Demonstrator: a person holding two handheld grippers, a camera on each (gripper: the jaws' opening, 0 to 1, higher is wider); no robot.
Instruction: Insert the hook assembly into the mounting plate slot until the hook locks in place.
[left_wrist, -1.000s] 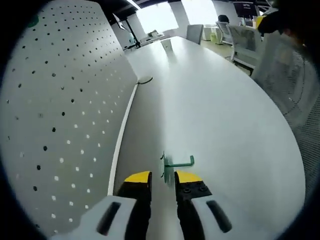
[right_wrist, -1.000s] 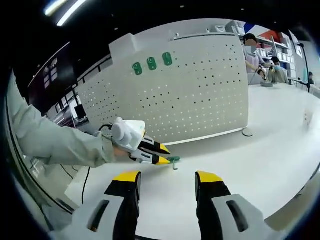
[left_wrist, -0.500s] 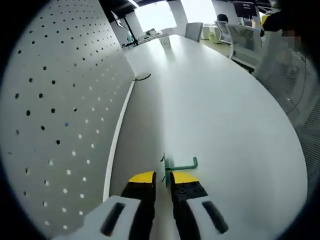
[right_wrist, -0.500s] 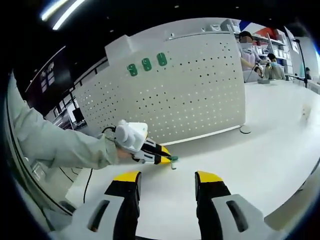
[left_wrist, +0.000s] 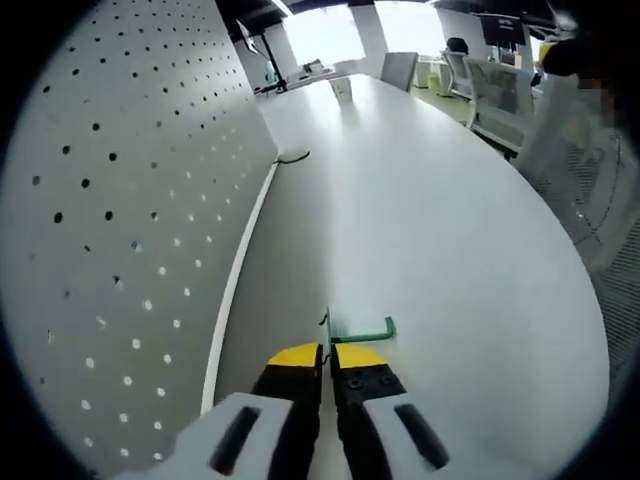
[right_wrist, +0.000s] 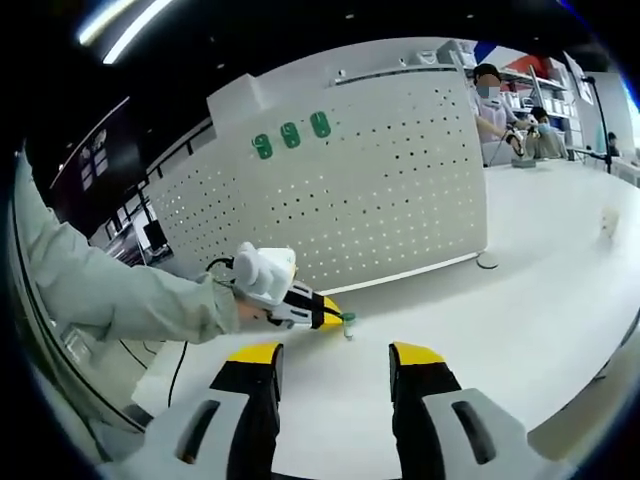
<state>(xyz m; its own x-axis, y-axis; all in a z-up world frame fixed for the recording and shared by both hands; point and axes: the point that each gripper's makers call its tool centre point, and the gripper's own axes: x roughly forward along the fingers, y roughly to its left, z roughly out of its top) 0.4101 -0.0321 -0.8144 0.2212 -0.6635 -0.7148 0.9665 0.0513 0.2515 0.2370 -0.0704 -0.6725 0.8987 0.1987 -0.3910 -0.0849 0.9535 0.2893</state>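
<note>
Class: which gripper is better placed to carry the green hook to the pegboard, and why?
Left. The left gripper is shut on the green hook, with the pegboard right beside it. The right gripper is open, holding nothing, farther back.

I work at a long white table (left_wrist: 430, 210) that curves away toward bright windows (left_wrist: 330, 30) at its far end. Mesh office chairs (left_wrist: 500, 90) stand along its edge on my right. Overhead in the right gripper view the ceiling is dark, with two strip lights (right_wrist: 125, 22). Past the table's far end, people (right_wrist: 495, 95) sit before cluttered shelves (right_wrist: 560, 75).
</note>
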